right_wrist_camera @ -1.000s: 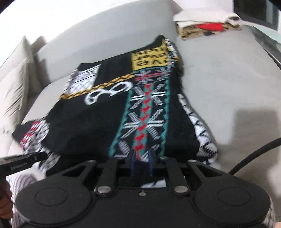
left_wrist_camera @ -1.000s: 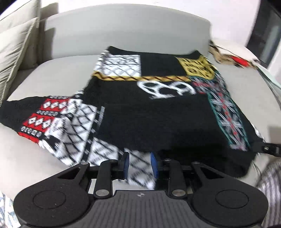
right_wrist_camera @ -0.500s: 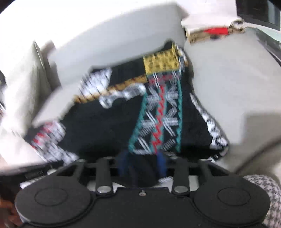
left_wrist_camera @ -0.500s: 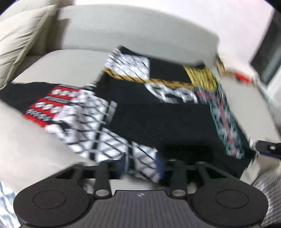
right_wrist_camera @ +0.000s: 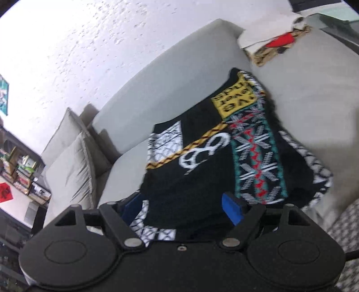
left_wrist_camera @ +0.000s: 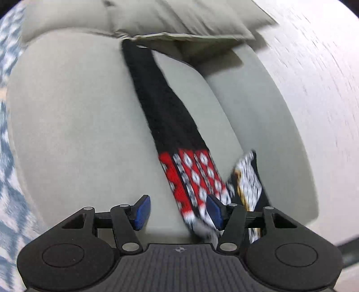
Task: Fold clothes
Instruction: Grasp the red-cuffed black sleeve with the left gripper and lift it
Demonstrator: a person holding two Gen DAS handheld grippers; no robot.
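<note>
A black knitted sweater (right_wrist_camera: 197, 179) with white, yellow and teal patterned panels lies partly folded on the grey sofa (right_wrist_camera: 314, 112). Its long sleeve (left_wrist_camera: 161, 107), black with a red-and-white diamond band, stretches away across the seat in the left wrist view. My left gripper (left_wrist_camera: 178, 212) hovers over that band. Its jaws are opening, the sleeve runs between them close to the right pad (left_wrist_camera: 215, 211), and nothing is pinched. My right gripper (right_wrist_camera: 181, 210) stands above the sweater's near hem. Its jaws are opening wide, with the hem lying loose between them.
Beige cushions (right_wrist_camera: 71, 161) lean at the sofa's left end, and one (left_wrist_camera: 179, 20) lies over the sleeve's far tip. A folded pile of clothes (right_wrist_camera: 269, 42) sits at the far right of the sofa. Houndstooth fabric (right_wrist_camera: 345, 226) shows at the lower right.
Both grippers let go of the sweater's near edge and opened. The left one swung left and rolled over the sleeve. The right one lifted slightly.
</note>
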